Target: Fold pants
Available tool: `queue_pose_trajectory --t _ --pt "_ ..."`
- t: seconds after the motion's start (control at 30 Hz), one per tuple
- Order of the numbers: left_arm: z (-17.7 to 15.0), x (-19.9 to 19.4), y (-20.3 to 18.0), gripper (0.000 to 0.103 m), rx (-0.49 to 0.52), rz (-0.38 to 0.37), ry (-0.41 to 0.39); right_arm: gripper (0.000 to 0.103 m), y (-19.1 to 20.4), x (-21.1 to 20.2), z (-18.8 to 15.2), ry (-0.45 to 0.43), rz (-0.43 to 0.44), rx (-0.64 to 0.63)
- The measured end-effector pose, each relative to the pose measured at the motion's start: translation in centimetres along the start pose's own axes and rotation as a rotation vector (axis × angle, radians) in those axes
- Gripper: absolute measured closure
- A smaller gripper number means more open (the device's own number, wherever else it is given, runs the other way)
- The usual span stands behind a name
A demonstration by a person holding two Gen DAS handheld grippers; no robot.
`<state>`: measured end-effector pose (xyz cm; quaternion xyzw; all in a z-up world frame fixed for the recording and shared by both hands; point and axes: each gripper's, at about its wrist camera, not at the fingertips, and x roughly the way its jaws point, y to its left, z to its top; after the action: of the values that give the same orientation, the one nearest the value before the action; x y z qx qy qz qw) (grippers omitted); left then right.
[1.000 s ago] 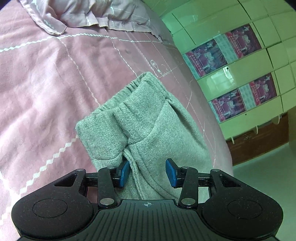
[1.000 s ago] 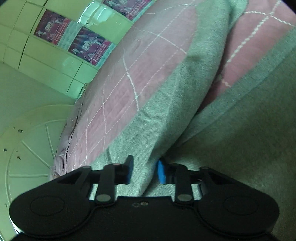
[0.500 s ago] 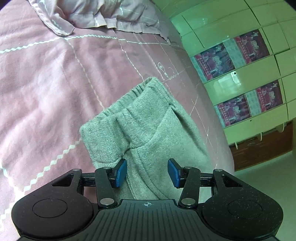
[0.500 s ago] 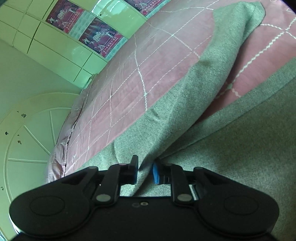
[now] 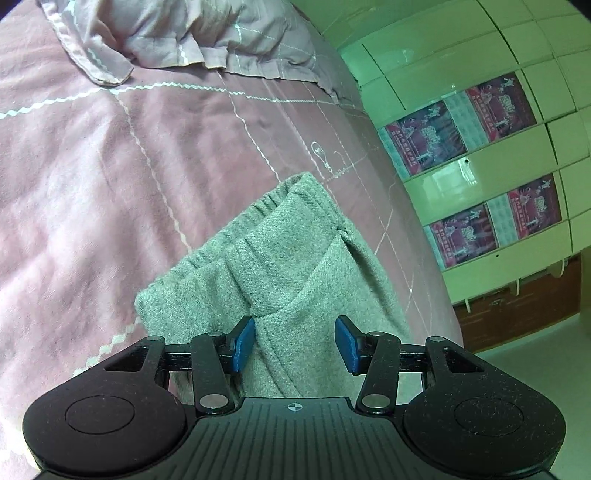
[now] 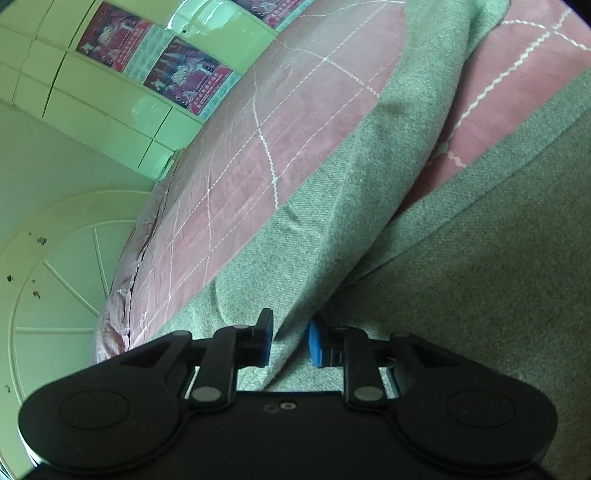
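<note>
Left hand-held gripper (image 5: 294,345) open, just closing, straddling the grey pants (image 5: 280,266) — right hand-held gripper (image 6: 289,341) pinches a fold.

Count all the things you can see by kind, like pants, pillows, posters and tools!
Grey pants: 1
Pink bedspread: 1
Pink pillow: 1
Posters on the green wall: 4
Tools: 2, the left tool and the right tool
Total: 9
</note>
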<state>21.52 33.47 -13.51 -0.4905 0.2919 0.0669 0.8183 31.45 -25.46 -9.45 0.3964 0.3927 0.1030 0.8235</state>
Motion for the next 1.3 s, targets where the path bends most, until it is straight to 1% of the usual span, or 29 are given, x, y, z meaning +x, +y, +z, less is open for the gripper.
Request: queue_pose_trajectory --t 0.03,0.07,0.13,0.17,0.2,0.23,0.27,0.3,0.33,0.37,0.4,0.43,0.47,0.5,0.53,0.57,0.6,0.63,0.67,0.7,0.73,0.8,0.87,0.93,1.0,1.03,1.13,1.27,1.3 --pt "0.1 0.2 -0.1 0.068 0.027 0.016 0.002 0.092 -0.3 0.1 0.2 -0.008 0.003 0.024" --pt "0.3 0.4 0.0 0.083 0.045 0.029 0.008 0.092 -0.6 0.2 0.4 -0.016 0.005 0.046" --pt "0.7 0.7 0.7 0.085 0.022 0.014 0.022 0.093 -0.8 0.8 0.8 -0.011 0.001 0.074" --pt "0.9 0.8 0.8 0.086 0.024 0.012 0.031 0.098 -0.8 1.0 0.9 -0.008 0.000 0.077" --pt "1.2 0.9 0.8 0.087 0.033 0.013 0.042 0.103 -0.5 1.0 1.0 -0.007 -0.017 0.055" --pt "1.6 1.1 0.7 0.088 0.031 0.014 0.058 0.103 0.1 1.0 1.2 -0.001 -0.033 0.023" --pt "2.3 1.0 0.5 0.088 0.029 -0.003 0.059 0.103 1.2 0.4 1.5 -0.013 -0.025 -0.020" --pt "3.3 0.6 0.0 0.088 0.030 -0.052 0.036 0.103 2.4 -0.7 1.7 -0.045 0.014 -0.058" --pt "4.2 -0.2 -0.6 0.089 0.030 -0.130 0.005 0.103 3.6 -2.3 1.9 -0.086 0.061 -0.102" --pt "5.2 -1.1 -1.3 0.099 0.042 -0.206 -0.017 0.103 4.8 -4.3 1.8 -0.128 0.106 -0.148" --pt "6.2 -2.4 -2.0 0.102 0.073 -0.267 -0.037 0.103 5.7 -6.2 1.5 -0.159 0.148 -0.184" --pt "6.9 -3.7 -2.5 0.102 0.122 -0.256 -0.050 0.103 6.0 -8.2 0.9 -0.172 0.180 -0.216" --pt "7.3 -4.6 -2.4 0.102 0.166 -0.233 -0.044 0.103 6.0 -9.6 -0.1 -0.176 0.182 -0.255" --pt "7.5 -5.3 -1.6 0.102 0.182 -0.197 -0.024 0.103 5.5 -10.5 -1.4 -0.171 0.161 -0.297" --pt "7.2 -5.5 -0.4 0.102 0.193 -0.151 0.010 0.103 4.3 -10.6 -2.9 -0.146 0.133 -0.322" --pt "6.8 -5.5 1.1 0.102 0.192 -0.105 0.044 0.103 2.6 -9.8 -4.2 -0.087 0.095 -0.310" --pt "6.1 -5.5 2.5 0.102 0.175 -0.070 0.064 0.102 0.6 -8.2 -5.3 0.007 0.020 -0.274" --pt "5.4 -5.6 3.8 0.102 0.146 -0.051 0.080 0.103 -1.2 -6.6 -6.1 0.098 -0.046 -0.231" --pt "4.6 -5.9 4.6 0.102 0.120 -0.061 0.081 0.103 -2.4 -6.8 -6.8 0.050 -0.004 -0.206" --pt "3.8 -6.3 5.0 0.102 0.102 -0.072 0.078 0.103 -2.5 -7.2 -7.0 0.024 0.007 -0.203" --pt "2.7 -6.6 5.2 0.102 0.094 -0.081 0.077 0.097 -2.2 -7.4 -6.9 0.012 0.012 -0.186" --pt "1.2 -7.0 4.8 0.102 0.088 -0.094 0.069 0.089 -1.6 -7.5 -6.8 0.010 0.023 -0.177" --pt "0.1 -6.5 4.4 0.102 0.070 -0.098 0.067 0.086 -0.4 -7.2 -6.6 0.013 0.016 -0.205" --pt "-0.3 -5.6 4.1 0.102 0.060 -0.073 0.054 0.086 -0.2 -7.1 -6.2 0.023 0.016 -0.182" --pt "-0.2 -5.1 3.9 0.102 0.046 -0.067 0.048 0.085 -0.5 -7.1 -6.3 0.019 0.018 -0.162" --pt "-0.1 -4.8 3.7 0.101 0.047 -0.051 0.051 0.084 -0.9 -7.5 -6.5 0.016 0.021 -0.154" --pt "0.1 -4.7 3.2 0.099 0.054 -0.037 0.049 0.083 -1.5 -7.7 -6.3 0.004 0.028 -0.102" --pt "-0.1 -5.1 3.1 0.089 0.049 -0.049 0.042 0.082 -2.1 -7.4 -6.0 0.011 0.032 -0.064" --pt "-0.2 -5.2 3.1 0.081 0.041 -0.057 0.039 0.081 -2.0 -7.3 -6.0 0.014 0.032 -0.069"
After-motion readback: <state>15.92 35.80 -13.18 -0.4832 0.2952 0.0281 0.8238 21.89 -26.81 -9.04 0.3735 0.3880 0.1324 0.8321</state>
